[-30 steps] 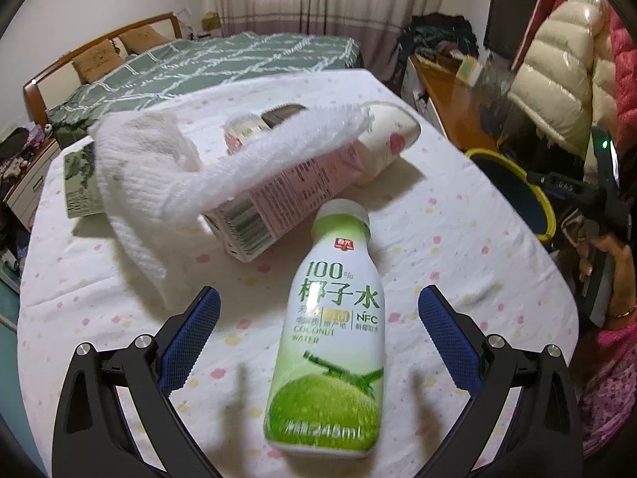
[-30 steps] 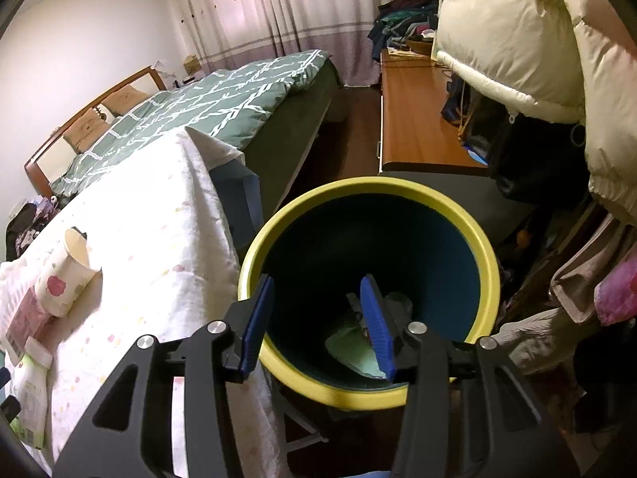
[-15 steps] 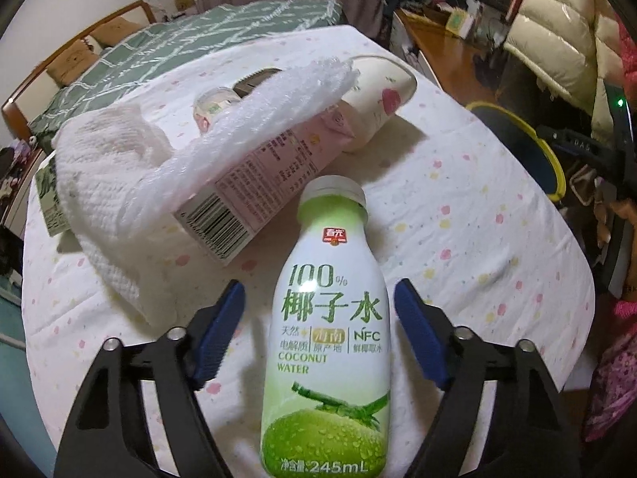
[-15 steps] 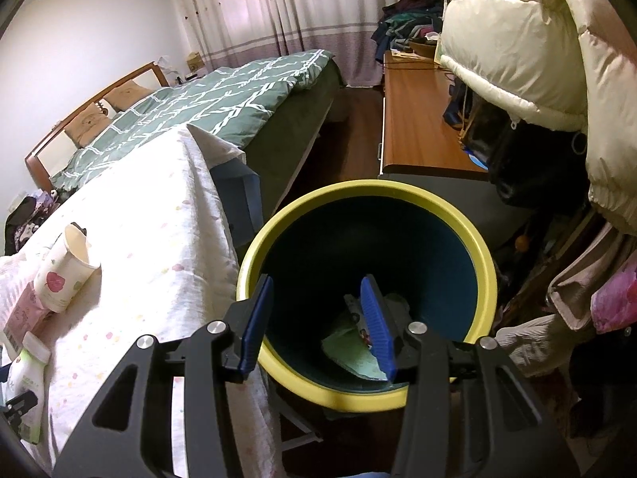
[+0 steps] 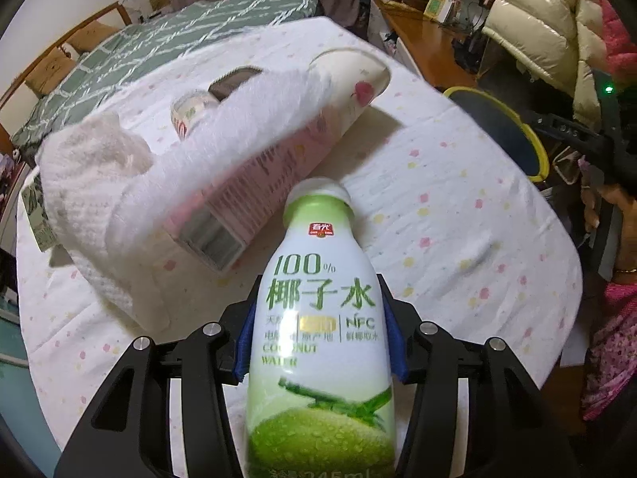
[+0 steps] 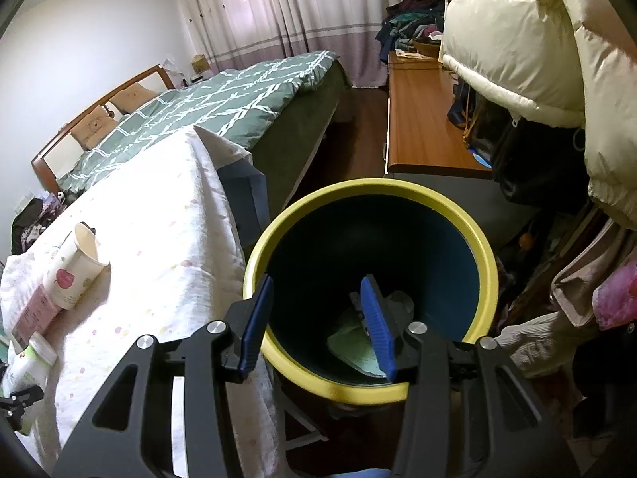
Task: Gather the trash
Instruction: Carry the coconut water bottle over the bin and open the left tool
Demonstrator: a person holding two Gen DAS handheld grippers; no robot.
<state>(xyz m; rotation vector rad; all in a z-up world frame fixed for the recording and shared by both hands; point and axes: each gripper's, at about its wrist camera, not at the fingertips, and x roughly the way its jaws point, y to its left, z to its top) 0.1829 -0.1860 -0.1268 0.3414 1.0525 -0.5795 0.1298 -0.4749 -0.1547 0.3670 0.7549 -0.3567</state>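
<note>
A white and green coconut water bottle [image 5: 318, 318] sits between the blue pads [image 5: 243, 342] of my left gripper [image 5: 318, 342], which is shut on its body. Behind it on the dotted tablecloth [image 5: 458, 219] lie a pink carton [image 5: 254, 199], a white cloth [image 5: 119, 183] draped over it, and a tipped paper cup [image 5: 358, 87]. My right gripper [image 6: 318, 318] hangs open with nothing between its fingers over the yellow-rimmed blue bin [image 6: 370, 187], which holds some green and grey trash [image 6: 350, 342]. The bottle [image 6: 28, 366] and the cup [image 6: 75, 267] also show at the left of the right wrist view.
The bin [image 5: 533, 147] stands just off the table's right edge. A green bed [image 6: 239, 99] lies beyond the table and a wooden desk [image 6: 422, 119] behind the bin. Puffy coats [image 6: 517, 59] hang at the right. A person's hand [image 5: 625, 231] is at the right edge.
My left gripper has moved in around the bottle and shut on it, with the view tipping down a little. The right gripper has stayed still above the bin.
</note>
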